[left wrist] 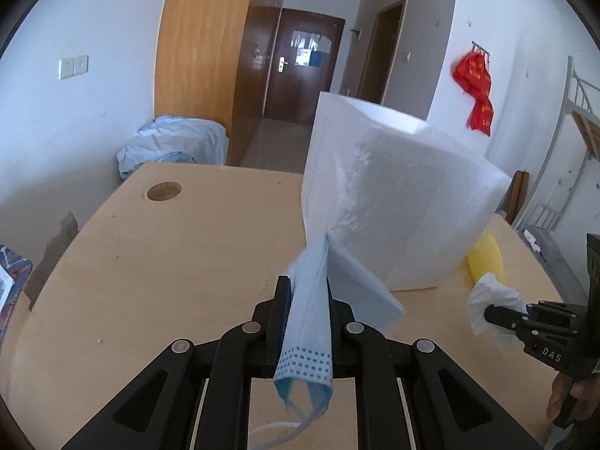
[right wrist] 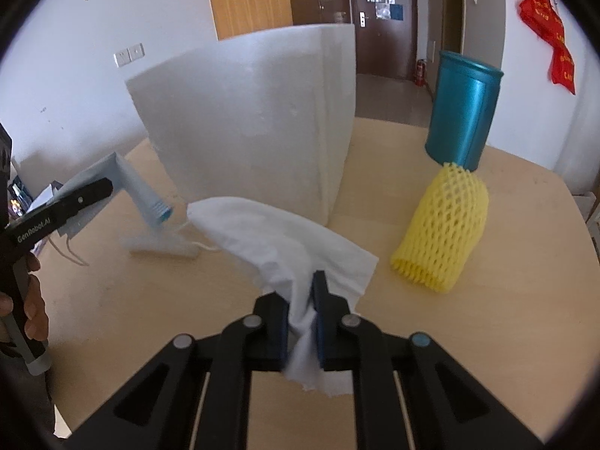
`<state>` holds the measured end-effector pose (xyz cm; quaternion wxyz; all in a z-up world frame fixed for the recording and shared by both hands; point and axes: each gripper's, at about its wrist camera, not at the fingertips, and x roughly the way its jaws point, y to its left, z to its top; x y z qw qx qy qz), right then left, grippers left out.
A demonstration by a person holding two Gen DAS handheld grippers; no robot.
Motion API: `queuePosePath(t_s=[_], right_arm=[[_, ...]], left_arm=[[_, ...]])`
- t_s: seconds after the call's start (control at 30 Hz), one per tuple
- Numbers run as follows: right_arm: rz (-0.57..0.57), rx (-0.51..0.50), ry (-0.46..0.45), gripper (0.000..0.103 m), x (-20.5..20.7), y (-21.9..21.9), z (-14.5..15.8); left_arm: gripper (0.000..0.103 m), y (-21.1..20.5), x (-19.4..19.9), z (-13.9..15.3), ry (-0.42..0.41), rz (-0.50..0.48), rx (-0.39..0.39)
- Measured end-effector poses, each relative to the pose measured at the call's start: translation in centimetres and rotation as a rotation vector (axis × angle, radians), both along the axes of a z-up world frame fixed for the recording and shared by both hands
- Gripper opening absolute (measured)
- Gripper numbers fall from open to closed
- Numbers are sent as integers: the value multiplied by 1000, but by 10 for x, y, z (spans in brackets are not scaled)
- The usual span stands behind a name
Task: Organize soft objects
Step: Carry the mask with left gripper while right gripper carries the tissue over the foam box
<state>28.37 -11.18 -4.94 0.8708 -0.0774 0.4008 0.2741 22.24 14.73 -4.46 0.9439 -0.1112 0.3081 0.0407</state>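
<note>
Holding a light blue face mask (left wrist: 318, 300) pinched between closed jaws, the left gripper (left wrist: 305, 300) hovers above the wooden desk (left wrist: 168, 262), the mask's long axis running back along the fingers, ear loops dangling below. The right gripper (right wrist: 302, 300) is clamped on a white tissue (right wrist: 277, 236), which drapes forward toward the white foam box (right wrist: 255, 123) standing mid-desk. That box lies straight ahead of both grippers, its open top above them, so each load likely has to rise over the near wall. The left gripper looks nearer that wall. A yellow foam fruit net (right wrist: 442, 232) rests on the desk by the box's right side, in front of a teal cylindrical can (right wrist: 463, 112), untouched.
</note>
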Motion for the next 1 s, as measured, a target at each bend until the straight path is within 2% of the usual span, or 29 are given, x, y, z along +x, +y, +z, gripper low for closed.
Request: queuePosePath(t_s=[0.3,0.4,0.57,0.73,1.0], right_arm=[[2,33,-22,14,-12,0,9],[-4,49,-34,14,-17,-4,15],[-5,64,-51,14,-24,-9,24],[1,71,-61,14,-30,-9,30],[2,66,-67,14,-35,-13,34]], left_arm=[[14,-6,-19,29,-70,-6,20],[14,-8,-25,34,-85,-14,0],[14,-15,-39,57,-153,-29,17],[14,-31,-37,48,-112,-55,37],[14,-42,-42,41,-93,-63,40]])
